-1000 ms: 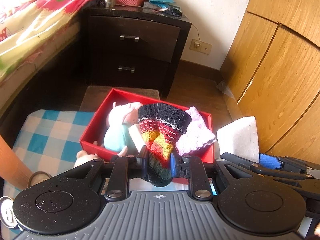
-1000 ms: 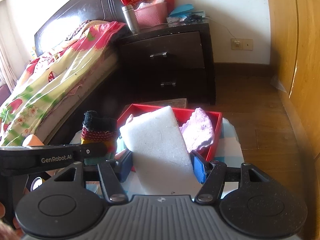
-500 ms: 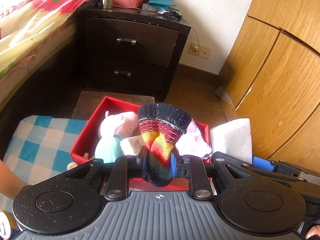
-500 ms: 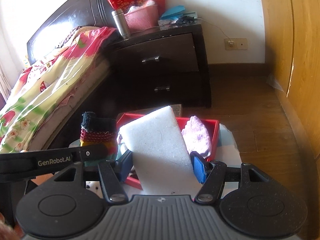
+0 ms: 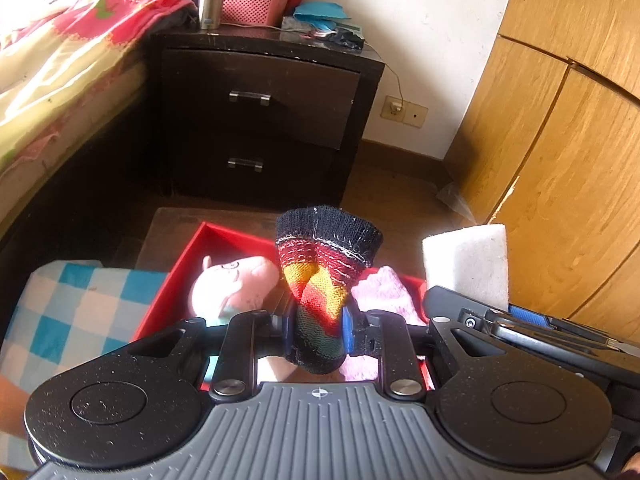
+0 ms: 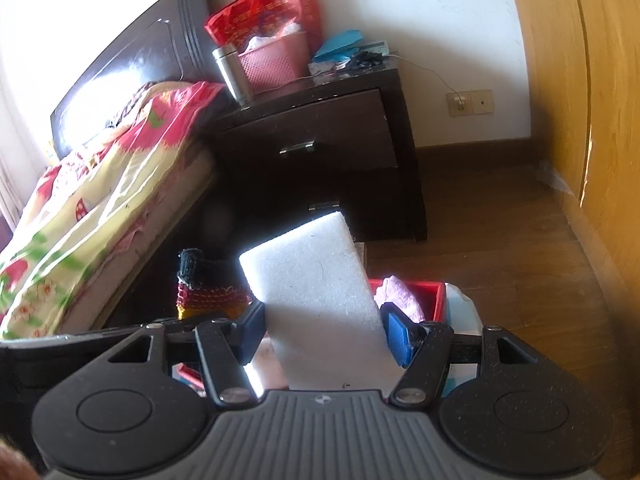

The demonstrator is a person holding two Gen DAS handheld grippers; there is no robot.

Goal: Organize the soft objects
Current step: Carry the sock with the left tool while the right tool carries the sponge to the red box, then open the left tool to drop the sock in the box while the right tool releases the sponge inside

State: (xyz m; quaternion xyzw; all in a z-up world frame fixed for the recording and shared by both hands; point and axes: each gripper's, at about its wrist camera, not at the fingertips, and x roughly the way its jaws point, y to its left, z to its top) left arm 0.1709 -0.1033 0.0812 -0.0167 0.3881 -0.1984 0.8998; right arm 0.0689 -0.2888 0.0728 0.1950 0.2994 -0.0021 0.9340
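Pinching a striped knit sock (image 5: 320,300), left gripper (image 5: 316,332) hangs above the red box (image 5: 180,276) — pink plush toy (image 5: 232,284) and pink cloth (image 5: 384,292) inside; right-wrist view: right gripper (image 6: 322,336) clamps a white foam block (image 6: 316,292) — box corner beyond.

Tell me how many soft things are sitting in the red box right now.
2 visible: a pink plush pig on the red box's left side and a pink fluffy cloth on its right. The grippers hide the near part, so more may lie there.
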